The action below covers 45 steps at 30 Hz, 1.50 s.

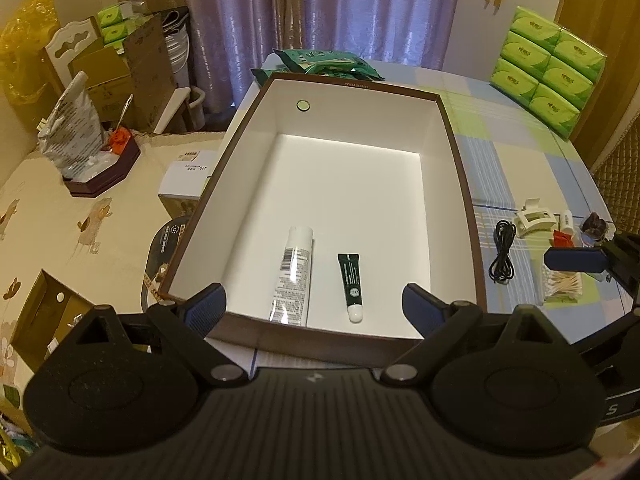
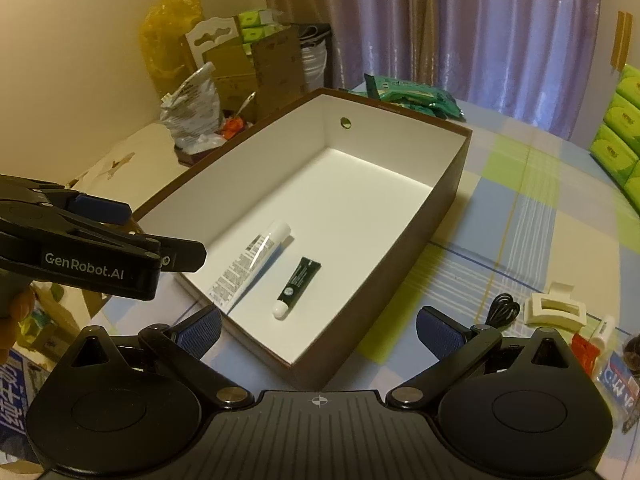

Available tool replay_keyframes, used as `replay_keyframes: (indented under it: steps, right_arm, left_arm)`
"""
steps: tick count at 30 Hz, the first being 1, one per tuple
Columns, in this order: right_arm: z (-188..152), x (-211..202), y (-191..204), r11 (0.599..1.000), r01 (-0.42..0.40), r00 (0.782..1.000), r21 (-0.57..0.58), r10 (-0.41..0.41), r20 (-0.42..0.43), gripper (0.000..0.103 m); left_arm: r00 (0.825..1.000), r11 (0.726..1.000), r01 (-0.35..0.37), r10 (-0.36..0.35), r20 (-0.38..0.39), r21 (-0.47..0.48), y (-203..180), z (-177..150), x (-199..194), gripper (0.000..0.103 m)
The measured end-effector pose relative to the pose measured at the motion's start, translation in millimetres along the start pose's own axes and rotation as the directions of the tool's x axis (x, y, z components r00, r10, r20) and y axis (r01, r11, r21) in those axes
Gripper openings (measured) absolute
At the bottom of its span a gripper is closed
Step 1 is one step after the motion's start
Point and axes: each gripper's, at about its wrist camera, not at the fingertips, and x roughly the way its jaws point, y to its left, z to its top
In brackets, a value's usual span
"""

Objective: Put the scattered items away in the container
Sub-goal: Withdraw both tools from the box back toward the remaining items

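Both claws are spread and empty: the left claw (image 1: 314, 304) hangs over the near rim of the box (image 1: 460, 152), the right claw (image 2: 318, 326) beside it. Two tubes already lie inside. On the table, right of the box, wait the hair clip (image 2: 554, 310), probably light, stiff and best pinched across its body, and the cable (image 2: 502, 308), likely limp and best taken at the bundle's middle.

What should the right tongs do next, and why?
Probably swing the right tongs rightward toward the black cable or the white hair clip beside the box. Both tongs are open and empty, two tubes already lie in the box, and the remaining loose items sit on the cloth to its right.
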Motion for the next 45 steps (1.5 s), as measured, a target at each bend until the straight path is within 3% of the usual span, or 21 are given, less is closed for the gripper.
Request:
replay_keyframes:
  steps: [27,45]
  right_arm:
    - [-45,-44,-51,0.995,-0.089,0.996,-0.036,0.088,-0.03,0.101]
    - [-86,-81,-132,0.997,0.012,0.999,0.081,-0.007,-0.053,0.101]
  left_arm:
    - [0.997,0.994,-0.068,0.065,-0.035,-0.081,-71,-40,-26,0.093]
    - [0.997,0.999,0.037,-0.038,-0.065,-0.015,-152,-48,-13,0.093]
